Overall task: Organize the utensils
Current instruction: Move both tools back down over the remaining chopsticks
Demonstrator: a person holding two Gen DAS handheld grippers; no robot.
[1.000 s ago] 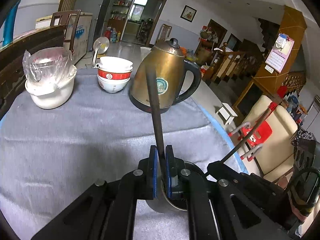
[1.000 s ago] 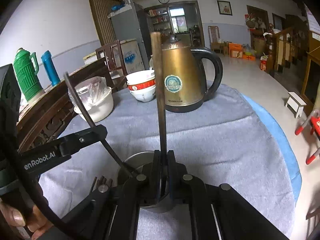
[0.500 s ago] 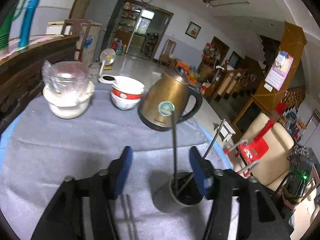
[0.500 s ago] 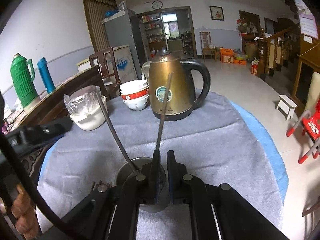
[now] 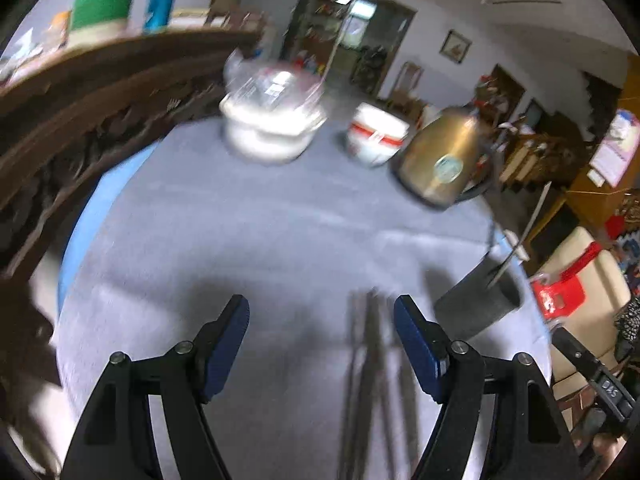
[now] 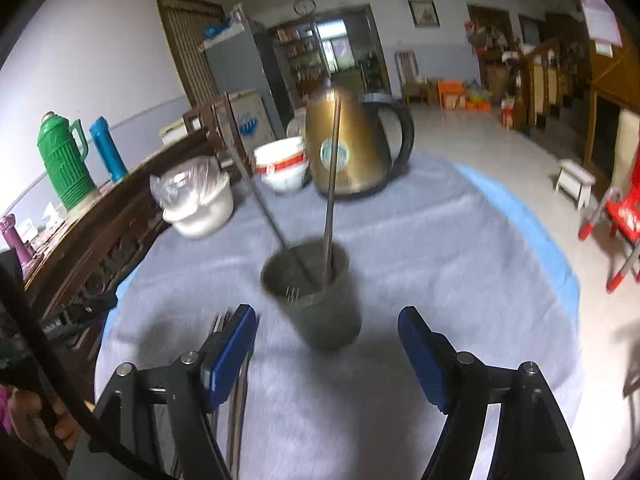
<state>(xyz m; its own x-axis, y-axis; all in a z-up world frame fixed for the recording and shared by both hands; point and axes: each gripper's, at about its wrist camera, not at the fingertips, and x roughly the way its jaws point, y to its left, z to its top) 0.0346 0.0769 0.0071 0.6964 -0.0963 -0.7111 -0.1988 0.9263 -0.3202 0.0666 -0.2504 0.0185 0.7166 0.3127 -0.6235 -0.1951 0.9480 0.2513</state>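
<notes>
Dim indoor light comes from a bright doorway [image 6: 338, 46] far ahead of each gripper. Both fisheye views are motion-blurred, edges bowed and dark. Soft shadows fall on the tabletop [image 5: 260, 240].

One metal cup [image 6: 320, 300] on grey cloth [image 6: 420, 240], two long utensils [image 6: 331, 184] standing in it. Several more utensils [image 5: 368, 360] lying flat on cloth, blurred, exact count unclear. One brass kettle [image 6: 352, 148]. One stack of red-banded bowls [image 6: 282, 164], number in stack unclear. One white pot [image 6: 200, 208] under plastic wrap. Two flasks [image 6: 64, 160]: one green, one blue. One wall clock [image 6: 305, 6]. One framed picture [image 6: 423, 12]. One white stool [image 6: 576, 182].
</notes>
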